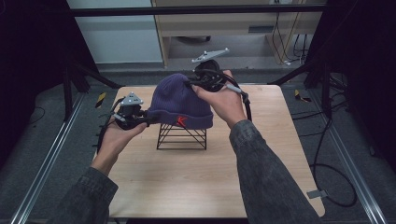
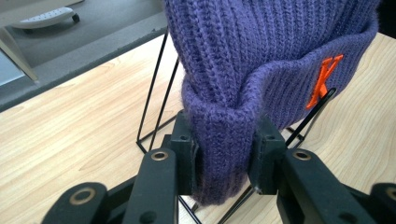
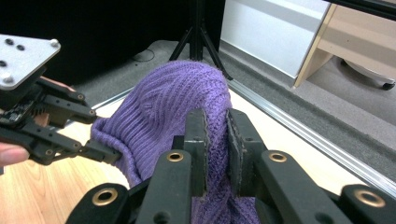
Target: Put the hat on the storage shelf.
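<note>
Beanie point(image 1: 180, 100) | on wire stand point(image 1: 182, 136) | both hand-held grippers pinching it

A light wooden table top point(image 1: 187, 186) stands on grey carpet point(image 1: 42, 154). Behind it, a pale wooden cabinet point(image 1: 233, 23) adjoins a white wall panel point(image 1: 116, 37). Black cables point(image 1: 322, 154) trail right, beside yellow-black striped markers point(image 1: 302, 97).

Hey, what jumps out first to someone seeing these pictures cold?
A purple knit hat with an orange letter sits over a black wire stand mid-table. The left hand-held gripper pinches its folded brim, and the right hand-held gripper pinches the fabric near its far top.
</note>
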{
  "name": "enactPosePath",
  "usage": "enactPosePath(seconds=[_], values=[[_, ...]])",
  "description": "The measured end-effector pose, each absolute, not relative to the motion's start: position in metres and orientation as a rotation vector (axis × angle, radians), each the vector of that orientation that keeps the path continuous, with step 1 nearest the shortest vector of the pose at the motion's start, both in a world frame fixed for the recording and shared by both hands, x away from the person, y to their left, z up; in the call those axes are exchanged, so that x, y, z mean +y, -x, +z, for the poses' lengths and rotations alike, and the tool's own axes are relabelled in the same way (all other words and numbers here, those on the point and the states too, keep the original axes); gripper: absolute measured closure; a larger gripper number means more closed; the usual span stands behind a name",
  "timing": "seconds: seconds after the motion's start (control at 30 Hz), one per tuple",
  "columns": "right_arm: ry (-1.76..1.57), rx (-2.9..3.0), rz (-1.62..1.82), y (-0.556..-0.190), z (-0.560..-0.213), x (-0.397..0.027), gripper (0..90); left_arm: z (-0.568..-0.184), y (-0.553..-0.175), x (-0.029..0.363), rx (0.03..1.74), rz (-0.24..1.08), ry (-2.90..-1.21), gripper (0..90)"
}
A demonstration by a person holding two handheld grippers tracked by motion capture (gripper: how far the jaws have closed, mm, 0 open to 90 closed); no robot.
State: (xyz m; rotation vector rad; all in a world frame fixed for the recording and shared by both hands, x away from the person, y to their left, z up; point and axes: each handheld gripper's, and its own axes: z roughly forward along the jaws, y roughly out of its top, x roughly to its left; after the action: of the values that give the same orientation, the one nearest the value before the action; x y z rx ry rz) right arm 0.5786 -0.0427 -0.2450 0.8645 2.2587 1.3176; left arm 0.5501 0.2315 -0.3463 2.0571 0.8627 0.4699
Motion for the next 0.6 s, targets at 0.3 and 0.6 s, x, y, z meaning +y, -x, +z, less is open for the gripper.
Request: enactPosePath(seconds=[0.3, 0.6], values=[[-0.862, 2.266, 1.315, -0.577, -0.247, -0.042, 79.6, -0.349, -0.550, 0.233, 0.873, 0.470, -2.054, 67.3], [-0.846, 2.282, 1.296, -0.576, -0.249, -0.039, 79.3, -0.357, -0.550, 0.237, 0.889, 0.456, -2.036, 66.7]])
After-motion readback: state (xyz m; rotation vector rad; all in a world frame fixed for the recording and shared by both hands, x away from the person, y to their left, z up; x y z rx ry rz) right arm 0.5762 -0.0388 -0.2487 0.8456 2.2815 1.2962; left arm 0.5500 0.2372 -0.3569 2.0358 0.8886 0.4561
